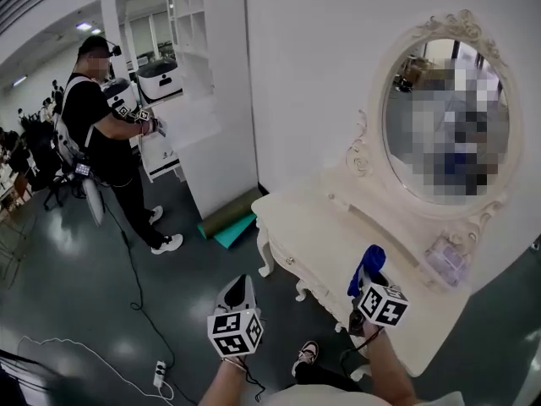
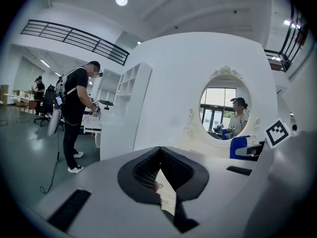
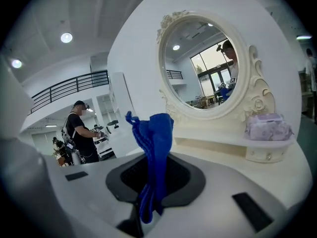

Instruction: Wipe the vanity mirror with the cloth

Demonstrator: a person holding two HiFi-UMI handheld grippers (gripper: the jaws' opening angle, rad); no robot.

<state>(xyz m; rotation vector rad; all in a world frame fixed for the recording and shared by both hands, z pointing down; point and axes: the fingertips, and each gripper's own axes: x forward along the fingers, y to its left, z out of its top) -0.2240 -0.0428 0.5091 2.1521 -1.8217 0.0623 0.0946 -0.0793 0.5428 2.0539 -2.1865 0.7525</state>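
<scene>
The oval vanity mirror [image 1: 446, 117] in its ornate white frame stands on the white vanity table [image 1: 325, 231] at the right. My right gripper [image 1: 365, 279] hovers over the table's front edge, shut on a blue cloth [image 1: 368, 263] that sticks up from its jaws. In the right gripper view the cloth [image 3: 154, 143] hangs bunched between the jaws, with the mirror [image 3: 203, 63] a short way ahead and apart from it. My left gripper [image 1: 239, 288] is held over the floor left of the table, shut and holding nothing. From the left gripper view the mirror [image 2: 225, 108] shows at the right.
A pale purple pouch [image 1: 446, 256] lies on the vanity's low shelf below the mirror. A person in black [image 1: 106, 142] works at a white cabinet [image 1: 161, 83] far left. Rolled mats [image 1: 228, 220] lean by the white wall. A cable and power strip [image 1: 159, 372] lie on the floor.
</scene>
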